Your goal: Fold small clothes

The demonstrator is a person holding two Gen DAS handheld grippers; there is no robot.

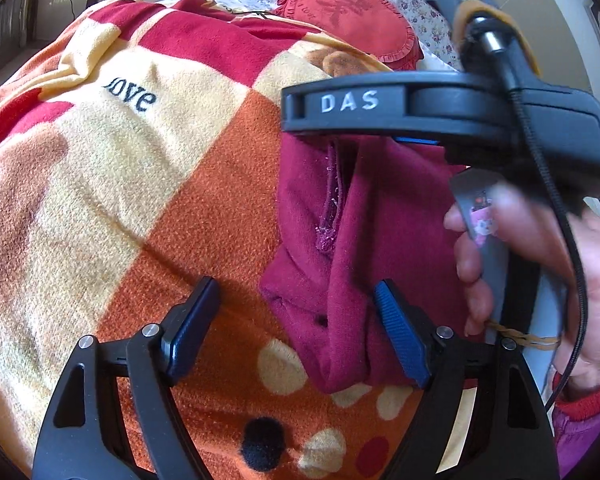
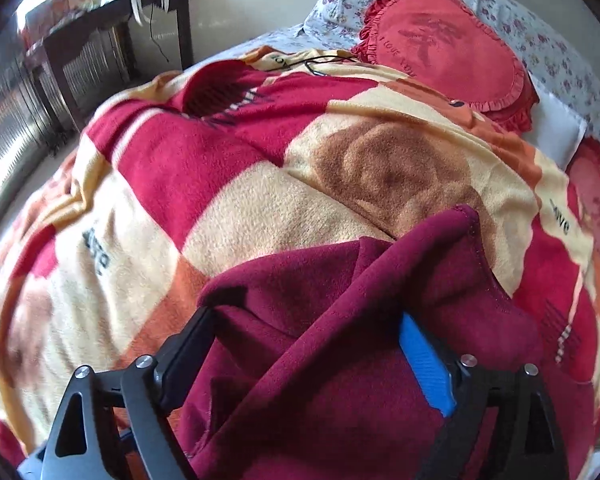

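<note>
Maroon garment (image 2: 340, 320) on red, cream, orange checked blanket (image 2: 240, 208).

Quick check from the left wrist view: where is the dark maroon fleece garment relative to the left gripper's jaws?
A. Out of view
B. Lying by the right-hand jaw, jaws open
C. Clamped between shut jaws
B: the left gripper is spread open over the orange patterned blanket, with the dark maroon fleece garment lying at its right-hand jaw.

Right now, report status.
Left gripper open, empty. Right gripper open around maroon garment, bunched on blanket. Nothing in the way.
</note>
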